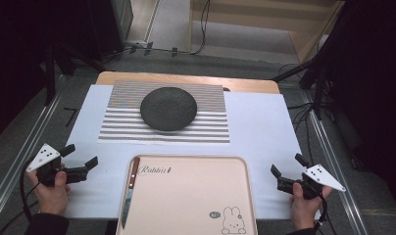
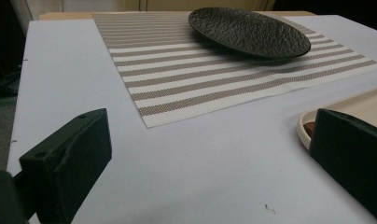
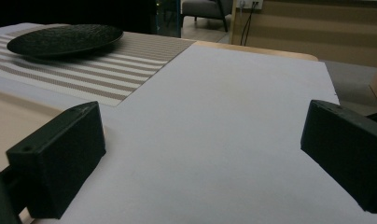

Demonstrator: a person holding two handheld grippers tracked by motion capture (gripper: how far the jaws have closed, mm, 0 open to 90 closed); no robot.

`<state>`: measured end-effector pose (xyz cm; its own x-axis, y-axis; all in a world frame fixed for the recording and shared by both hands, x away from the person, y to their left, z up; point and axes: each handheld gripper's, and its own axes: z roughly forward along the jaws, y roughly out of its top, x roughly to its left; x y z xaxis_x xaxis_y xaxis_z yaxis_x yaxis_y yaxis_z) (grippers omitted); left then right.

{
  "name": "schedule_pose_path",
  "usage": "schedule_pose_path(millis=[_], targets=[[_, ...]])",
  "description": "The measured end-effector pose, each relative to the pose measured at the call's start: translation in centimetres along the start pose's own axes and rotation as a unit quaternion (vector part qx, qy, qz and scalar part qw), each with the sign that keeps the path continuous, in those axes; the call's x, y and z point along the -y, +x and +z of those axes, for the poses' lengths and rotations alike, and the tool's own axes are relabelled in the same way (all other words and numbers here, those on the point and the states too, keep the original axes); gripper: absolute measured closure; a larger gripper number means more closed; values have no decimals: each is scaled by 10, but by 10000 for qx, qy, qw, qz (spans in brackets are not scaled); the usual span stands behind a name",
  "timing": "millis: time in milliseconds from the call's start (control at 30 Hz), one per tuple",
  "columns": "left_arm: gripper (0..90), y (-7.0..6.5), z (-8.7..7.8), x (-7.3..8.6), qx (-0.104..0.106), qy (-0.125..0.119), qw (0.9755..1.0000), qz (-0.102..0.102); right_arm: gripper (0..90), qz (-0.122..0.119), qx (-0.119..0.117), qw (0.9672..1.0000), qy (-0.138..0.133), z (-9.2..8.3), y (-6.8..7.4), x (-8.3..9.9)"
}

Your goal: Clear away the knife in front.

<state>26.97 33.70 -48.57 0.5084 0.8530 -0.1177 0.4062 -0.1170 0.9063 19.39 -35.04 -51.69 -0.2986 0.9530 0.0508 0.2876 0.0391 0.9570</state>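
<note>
Jaws spread wide, empty, on my left gripper (image 1: 80,156) and right gripper (image 1: 287,166). Both hover low over the tabletop (image 1: 264,127), flanking the tray (image 1: 186,196), angled inward.

plates: 1 (image 1: 168,108) | placemats: 1 (image 1: 122,128) | trays: 1 (image 1: 186,196) | knives: 1 (image 1: 129,193) | grippers: 2
</note>
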Motion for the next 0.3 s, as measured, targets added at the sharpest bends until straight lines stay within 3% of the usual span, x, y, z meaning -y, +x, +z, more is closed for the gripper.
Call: schedule_pose_path(millis=[300], targets=[[0,0,4,0,-29,145,9999,5,0,-22,35,10000,22,0,1,0]])
